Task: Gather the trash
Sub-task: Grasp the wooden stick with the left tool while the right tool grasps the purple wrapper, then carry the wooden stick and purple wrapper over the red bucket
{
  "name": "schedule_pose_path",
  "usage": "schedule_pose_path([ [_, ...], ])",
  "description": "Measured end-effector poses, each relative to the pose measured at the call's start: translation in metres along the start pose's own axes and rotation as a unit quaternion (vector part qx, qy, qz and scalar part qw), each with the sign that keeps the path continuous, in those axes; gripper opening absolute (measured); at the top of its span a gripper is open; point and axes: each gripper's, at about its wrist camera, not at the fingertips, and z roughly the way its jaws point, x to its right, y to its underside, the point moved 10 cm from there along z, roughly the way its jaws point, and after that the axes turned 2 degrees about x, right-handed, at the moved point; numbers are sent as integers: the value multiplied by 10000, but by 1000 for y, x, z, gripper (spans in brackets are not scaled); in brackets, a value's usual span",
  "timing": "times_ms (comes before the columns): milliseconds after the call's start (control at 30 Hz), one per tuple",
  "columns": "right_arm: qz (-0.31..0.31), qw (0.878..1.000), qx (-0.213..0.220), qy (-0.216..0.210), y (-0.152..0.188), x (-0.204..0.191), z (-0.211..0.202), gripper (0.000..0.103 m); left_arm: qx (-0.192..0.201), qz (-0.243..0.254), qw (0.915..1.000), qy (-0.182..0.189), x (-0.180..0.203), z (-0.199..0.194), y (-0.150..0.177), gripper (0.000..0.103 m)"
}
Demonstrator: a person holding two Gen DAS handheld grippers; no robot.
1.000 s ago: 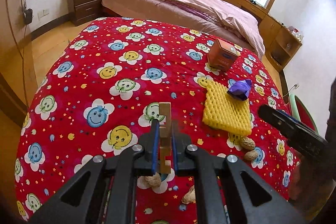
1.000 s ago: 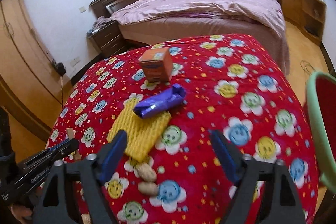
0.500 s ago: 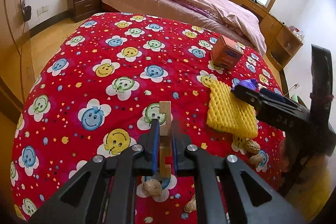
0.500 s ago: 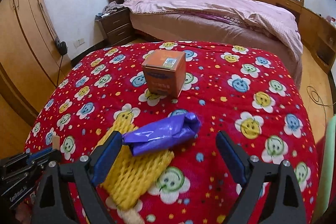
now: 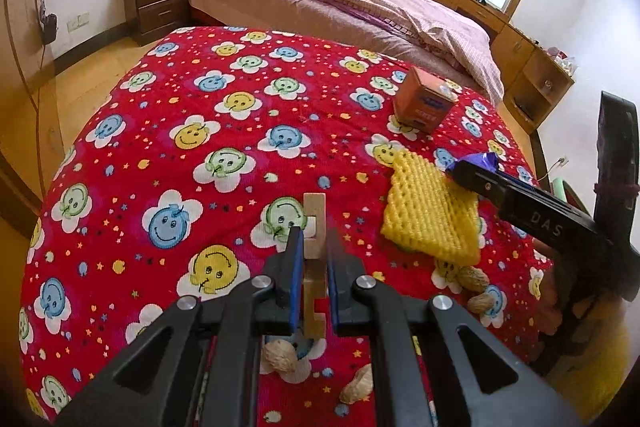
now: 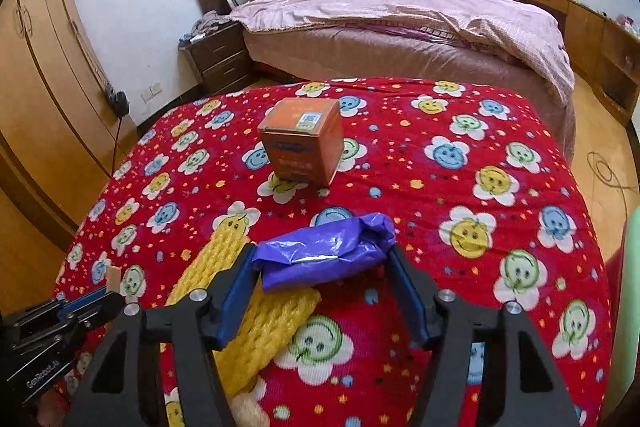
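Note:
My left gripper (image 5: 313, 247) is shut on a small notched wooden piece (image 5: 314, 227) and holds it above the red smiley tablecloth (image 5: 180, 155). My right gripper (image 6: 322, 259) is open, with its jaws on either side of a crumpled purple wrapper (image 6: 324, 253) that lies partly on a yellow foam net (image 6: 240, 307). In the left wrist view the right gripper (image 5: 472, 175) reaches over the foam net (image 5: 428, 215), with the wrapper (image 5: 478, 159) at its tip. An orange box (image 6: 302, 143) stands behind it.
Several nut shells (image 5: 474, 279) lie near the table's front edge, one (image 5: 278, 357) under my left gripper. A bed (image 6: 400, 27) and nightstand (image 6: 216, 59) stand behind the table. A green-rimmed chair (image 6: 632, 267) is at the right.
My right gripper has moved forward over the foam net and now brackets the purple wrapper. My left gripper still holds the wooden piece and has barely moved.

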Motion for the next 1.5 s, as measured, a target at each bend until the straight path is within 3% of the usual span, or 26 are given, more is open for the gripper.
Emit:
schedule_pose_path([
  [400,406,9983,404,-62,6,9,-62,66,210,219,9993,198,27,-22,-6,10],
  [967,1043,9899,944,149,26,56,-140,66,422,680,9950,602,83,-51,-9,10],
  [1500,1698,9742,1293,738,49,134,-196,66,467,1551,9773,1369,195,-56,-11,10],
])
